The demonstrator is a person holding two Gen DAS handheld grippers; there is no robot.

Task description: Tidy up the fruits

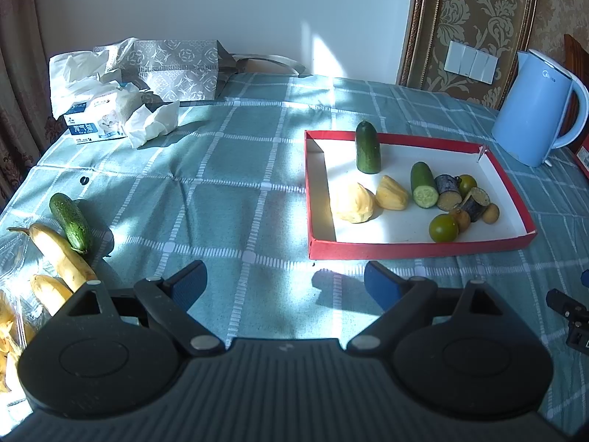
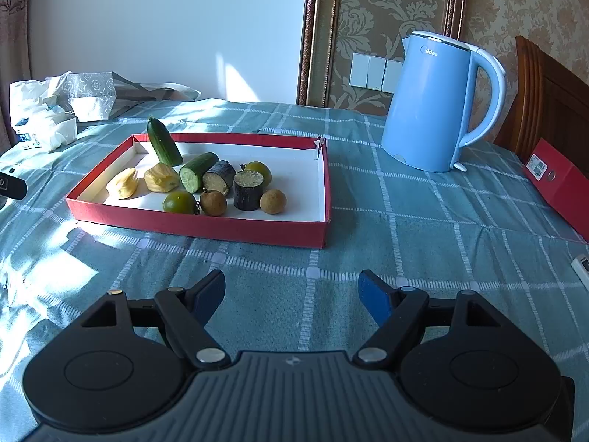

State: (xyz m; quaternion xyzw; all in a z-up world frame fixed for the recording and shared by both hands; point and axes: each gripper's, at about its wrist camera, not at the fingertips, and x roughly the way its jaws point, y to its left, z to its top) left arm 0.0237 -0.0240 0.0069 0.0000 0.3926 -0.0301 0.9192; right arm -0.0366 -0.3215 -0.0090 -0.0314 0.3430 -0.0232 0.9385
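A shallow cardboard tray (image 1: pixel 419 248), red outside and plain white inside, is the landmark on a teal checked tablecloth (image 1: pixel 228 184) of soft, creased weave. Far to its left, at the table's edge, lie two long pale-yellow tapered roots or fruits (image 1: pixel 60 254) and a bumpy dark-green whole cucumber (image 1: pixel 70 223) touching the nearer one; crinkled clear plastic (image 1: pixel 11 258) sits beside them. Behind and left of the tray are a torn tissue pack (image 1: pixel 97 121) with crumpled white paper and a grey patterned fabric bag (image 1: pixel 176 68).

Inside the tray, from its left side: a cucumber half (image 1: pixel 368 147) standing upright on its cut end near the back wall, two lumpy yellow ridged fruit pieces (image 1: pixel 353 202), a second cucumber half (image 1: pixel 423 184) lying with its pale cut face forward, two short dark-skinned cylinders (image 1: pixel 447 193) with grainy yellow cut ends, two glossy round green fruits (image 1: pixel 443 227), and two small round brown fruits (image 2: pixel 273 201). They are bunched close, several touching.

Right of the tray stands a smooth light-blue plastic kettle (image 2: pixel 429 107) with a curved handle; further right lies a flat red box (image 2: pixel 559 184).

The left gripper (image 1: pixel 285 280) hovers in front of the tray's near wall, its blue-padded jaws spread wide with nothing between them. The right gripper (image 2: pixel 292 291) is also in front of the tray, jaws well apart and empty.
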